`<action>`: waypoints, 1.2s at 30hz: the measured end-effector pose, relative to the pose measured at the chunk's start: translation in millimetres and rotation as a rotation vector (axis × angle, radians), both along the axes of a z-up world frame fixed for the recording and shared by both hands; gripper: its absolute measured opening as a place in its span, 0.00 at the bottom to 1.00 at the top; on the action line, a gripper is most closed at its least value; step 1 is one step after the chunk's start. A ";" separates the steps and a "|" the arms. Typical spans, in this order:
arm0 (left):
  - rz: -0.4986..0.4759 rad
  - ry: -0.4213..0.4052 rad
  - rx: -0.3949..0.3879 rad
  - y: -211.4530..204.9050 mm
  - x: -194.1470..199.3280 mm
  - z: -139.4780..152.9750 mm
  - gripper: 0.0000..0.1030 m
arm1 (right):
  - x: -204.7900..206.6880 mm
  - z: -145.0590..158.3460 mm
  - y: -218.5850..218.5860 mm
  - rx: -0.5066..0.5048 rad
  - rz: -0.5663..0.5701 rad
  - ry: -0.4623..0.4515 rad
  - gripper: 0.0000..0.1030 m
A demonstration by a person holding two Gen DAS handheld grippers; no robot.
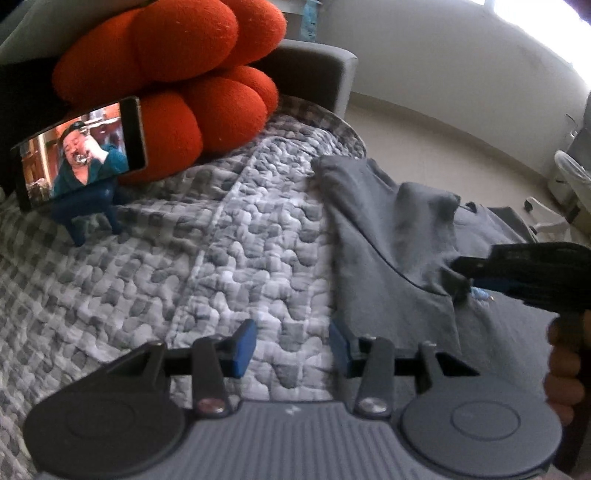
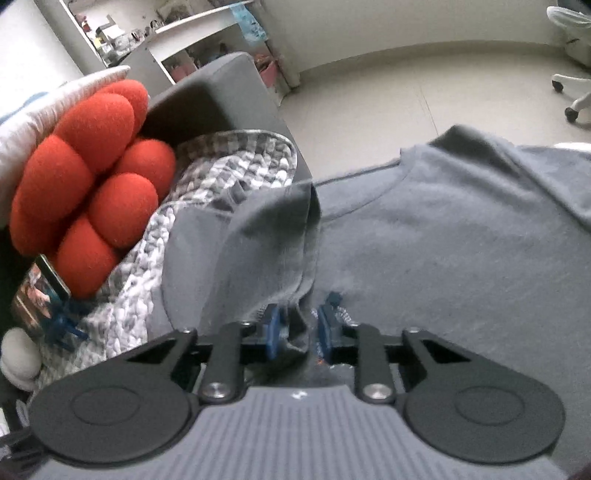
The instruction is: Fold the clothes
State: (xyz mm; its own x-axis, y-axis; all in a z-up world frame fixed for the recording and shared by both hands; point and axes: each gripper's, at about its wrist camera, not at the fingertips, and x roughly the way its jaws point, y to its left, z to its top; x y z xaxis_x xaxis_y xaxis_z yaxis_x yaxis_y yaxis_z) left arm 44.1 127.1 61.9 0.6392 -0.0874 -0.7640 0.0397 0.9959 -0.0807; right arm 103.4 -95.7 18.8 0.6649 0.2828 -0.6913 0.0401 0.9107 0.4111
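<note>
1. A grey T-shirt point(image 2: 443, 236) lies spread on a sofa seat covered by a grey-and-white checked quilt point(image 1: 184, 266); its neckline points toward the far edge of the seat, by the floor.
2. The right claw point(image 2: 295, 325) is pinched on a gathered fold of the T-shirt; cloth bunches between its blue pads point(image 2: 272, 325), and the lifted sleeve-side flap rises up and to the left from there.
3. In the left wrist view the right claw point(image 1: 461, 269) comes in from the right, with a ridge of grey cloth pulled up at its tip and the person's hand point(image 1: 565, 369) on its handle below.
4. The left claw point(image 1: 291, 347) is spread with nothing between its pads; it hangs over the quilt just at the T-shirt's left edge, and its right pad sits above the edge of the cloth.
5. To the far left a knotted orange cushion point(image 1: 177, 77) leans on the sofa's grey armrest point(image 1: 314, 74).
6. A phone point(image 1: 81, 151) with a video playing stands on a small blue stand point(image 1: 88, 210) in front of the cushion, well apart from the T-shirt.
7. Beyond the sofa are a pale floor point(image 2: 406, 92), white shelves point(image 2: 184, 33) with clutter, and the wheeled base of a white chair point(image 2: 572, 92) at far right.
</note>
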 end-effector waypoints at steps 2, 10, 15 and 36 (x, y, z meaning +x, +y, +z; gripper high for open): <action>-0.005 0.002 0.016 -2.6 0.1 -1.3 0.43 | -1.6 0.7 2.7 -0.035 0.006 -0.006 0.07; -0.001 0.030 -0.018 -3.1 1.7 -2.4 0.43 | -11.1 21.4 3.2 -0.076 0.003 -0.063 0.00; -0.001 0.048 -0.037 -1.3 3.0 -4.9 0.43 | -11.7 11.4 -1.6 -0.025 -0.017 -0.024 0.12; -0.014 0.089 -0.034 -1.0 6.3 -13.4 0.44 | -13.6 5.0 9.6 -0.170 -0.037 -0.044 0.13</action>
State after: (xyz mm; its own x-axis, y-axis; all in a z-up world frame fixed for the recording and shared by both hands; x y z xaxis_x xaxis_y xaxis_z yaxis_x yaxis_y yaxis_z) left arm 50.5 126.1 48.6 0.5678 -0.1224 -0.8140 0.0447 0.9920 -0.1180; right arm 89.8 -86.1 23.9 0.7031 0.1386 -0.6975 0.0608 0.9655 0.2531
